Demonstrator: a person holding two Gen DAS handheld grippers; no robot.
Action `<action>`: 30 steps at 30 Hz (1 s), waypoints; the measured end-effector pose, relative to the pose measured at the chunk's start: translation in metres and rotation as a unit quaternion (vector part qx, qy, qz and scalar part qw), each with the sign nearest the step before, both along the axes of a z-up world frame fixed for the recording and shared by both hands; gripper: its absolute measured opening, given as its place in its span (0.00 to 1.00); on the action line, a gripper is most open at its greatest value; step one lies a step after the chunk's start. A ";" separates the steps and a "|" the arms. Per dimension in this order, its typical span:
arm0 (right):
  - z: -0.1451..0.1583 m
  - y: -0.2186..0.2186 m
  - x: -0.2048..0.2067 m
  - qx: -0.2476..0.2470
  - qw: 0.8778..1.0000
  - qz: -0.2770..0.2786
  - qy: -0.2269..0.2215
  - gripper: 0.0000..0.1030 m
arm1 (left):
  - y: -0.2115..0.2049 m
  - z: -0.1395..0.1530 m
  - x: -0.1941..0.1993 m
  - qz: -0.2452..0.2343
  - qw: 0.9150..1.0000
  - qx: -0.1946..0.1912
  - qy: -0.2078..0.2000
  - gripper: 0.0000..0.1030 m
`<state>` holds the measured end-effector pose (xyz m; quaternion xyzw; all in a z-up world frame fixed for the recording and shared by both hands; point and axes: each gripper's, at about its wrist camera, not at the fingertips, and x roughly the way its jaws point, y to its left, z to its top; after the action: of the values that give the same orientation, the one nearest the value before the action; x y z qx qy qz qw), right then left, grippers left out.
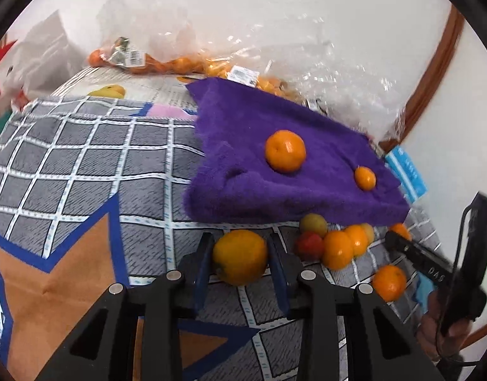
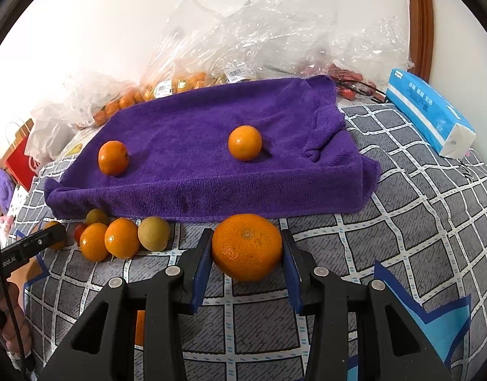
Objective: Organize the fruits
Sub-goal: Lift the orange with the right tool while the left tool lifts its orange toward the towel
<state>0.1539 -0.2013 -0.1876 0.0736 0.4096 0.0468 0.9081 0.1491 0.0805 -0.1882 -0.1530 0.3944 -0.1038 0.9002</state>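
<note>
**Both grippers clamped on fruit, short of the purple towel**

Left gripper (image 1: 240, 255): blue pads pressed on both sides of a yellow-orange citrus (image 1: 240, 256), jaws closed down to its width. Fruit sits low over the checked bedspread (image 1: 84, 165), just in front of the near edge of the purple towel (image 1: 275, 146)

Right gripper (image 2: 247, 247): same story, pads tight against a large mandarin (image 2: 247, 247), stem scar facing the camera, also just short of the towel's front edge

On the towel: two oranges, well apart. In the right wrist view one is at left (image 2: 113, 157), one nearer the middle (image 2: 245, 143)

Loose pile on the bedspread by the towel's front edge, between the two grippers: two orange mandarins touching each other (image 2: 94, 246) (image 2: 122, 237), a yellowish-green fruit (image 2: 154, 233) beside them, another greenish one (image 2: 97, 217) behind, something small and red (image 2: 79, 231) partly hidden

Behind the towel: clear plastic bags (image 2: 243, 31) with more oranges inside, against the wall. Blue tissue pack (image 2: 430, 111) at far right

Left view shows the person's hand (image 1: 440, 327) on the right gripper's handle
</note>
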 end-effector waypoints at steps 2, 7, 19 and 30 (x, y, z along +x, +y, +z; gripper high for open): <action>0.000 -0.001 0.000 0.001 1.000 0.000 0.000 0.40 | 0.006 0.000 -0.002 0.010 1.000 -0.014 -0.001 0.31; 0.001 -0.002 -0.002 0.006 1.000 -0.003 -0.007 0.40 | 0.012 -0.001 -0.003 0.022 0.999 -0.035 -0.005 0.31; 0.007 -0.005 -0.007 0.012 1.000 -0.013 -0.025 0.40 | 0.002 0.010 -0.010 0.037 0.999 0.009 -0.028 0.31; 0.037 0.018 -0.020 -0.014 0.999 0.017 -0.045 0.40 | -0.004 0.057 -0.017 0.033 0.999 -0.001 -0.022 0.31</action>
<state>0.1335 -0.1837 -0.1506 0.0513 0.3702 0.0599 0.9256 0.1325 0.0763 -0.1316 -0.1647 0.3693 -0.0773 0.9113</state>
